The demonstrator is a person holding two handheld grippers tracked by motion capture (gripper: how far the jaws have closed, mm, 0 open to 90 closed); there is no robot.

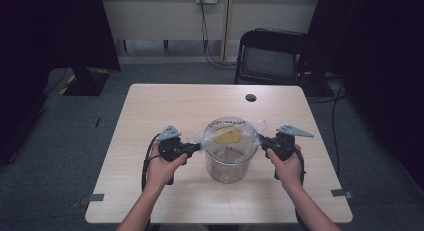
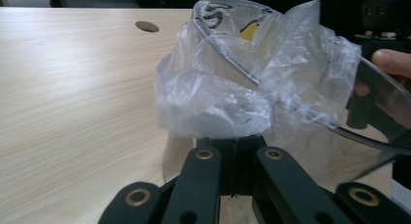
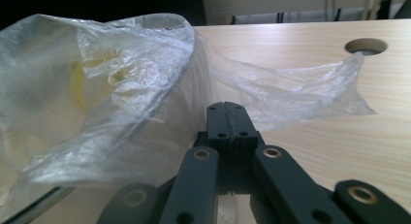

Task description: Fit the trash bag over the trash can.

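A clear plastic beaker (image 1: 227,166) stands at the middle of the table, lined with a thin clear plastic bag (image 1: 229,128). Something yellow (image 1: 226,137) lies inside the bag. My left gripper (image 1: 197,147) is shut on the bag's left edge, which bunches up right over its tips (image 2: 235,139) as crumpled film (image 2: 213,98). My right gripper (image 1: 261,139) is at the bag's right edge. Its jaws (image 3: 227,112) are closed together, with the bag's film (image 3: 271,90) stretched around the tips. The yellow thing (image 3: 80,83) shows blurred through the bag.
The light wooden table (image 1: 165,106) has a round cable hole (image 1: 250,97) behind the beaker. A black chair (image 1: 270,56) stands beyond the far edge. Dark screens stand at both sides of the room. Bare tabletop lies to the left and right of my hands.
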